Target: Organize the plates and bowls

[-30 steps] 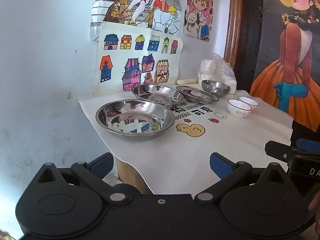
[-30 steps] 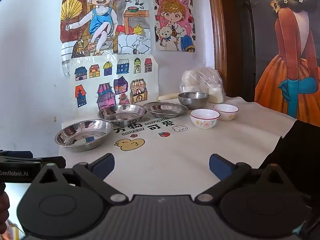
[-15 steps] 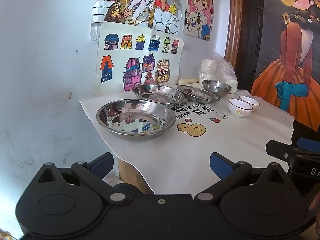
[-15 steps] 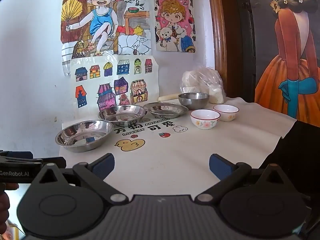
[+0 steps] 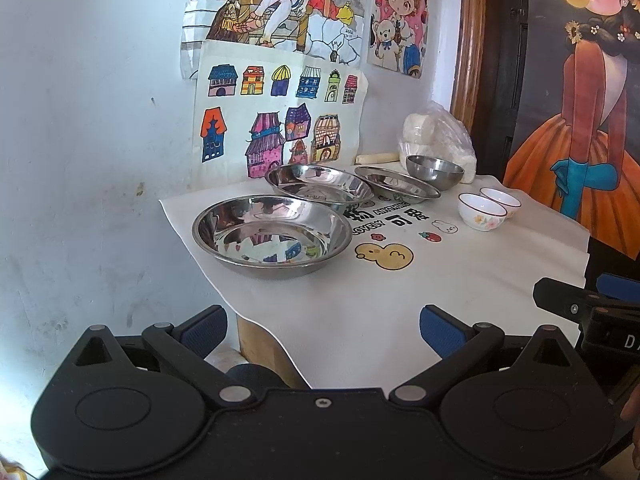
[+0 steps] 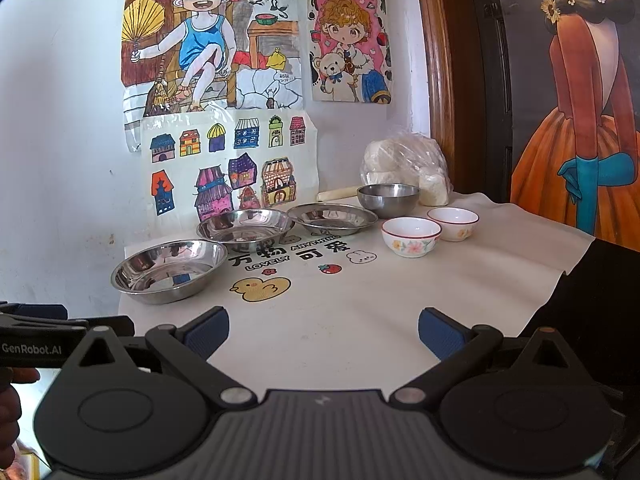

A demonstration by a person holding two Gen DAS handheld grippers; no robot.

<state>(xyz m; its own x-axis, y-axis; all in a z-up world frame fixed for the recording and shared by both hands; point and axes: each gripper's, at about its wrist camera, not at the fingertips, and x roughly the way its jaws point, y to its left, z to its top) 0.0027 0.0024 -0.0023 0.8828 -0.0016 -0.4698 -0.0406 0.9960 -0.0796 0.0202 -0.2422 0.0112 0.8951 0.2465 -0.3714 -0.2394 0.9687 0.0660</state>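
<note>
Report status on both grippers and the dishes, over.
Left gripper and right gripper open, holding nothing, short of the table. Three steel plates, steel bowl, two ceramic bowls unstacked on the cloth. Nothing in the way.

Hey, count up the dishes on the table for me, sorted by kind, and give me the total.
Steel plates: 3
Steel bowl: 1
White ceramic bowls: 2
Total: 6
</note>
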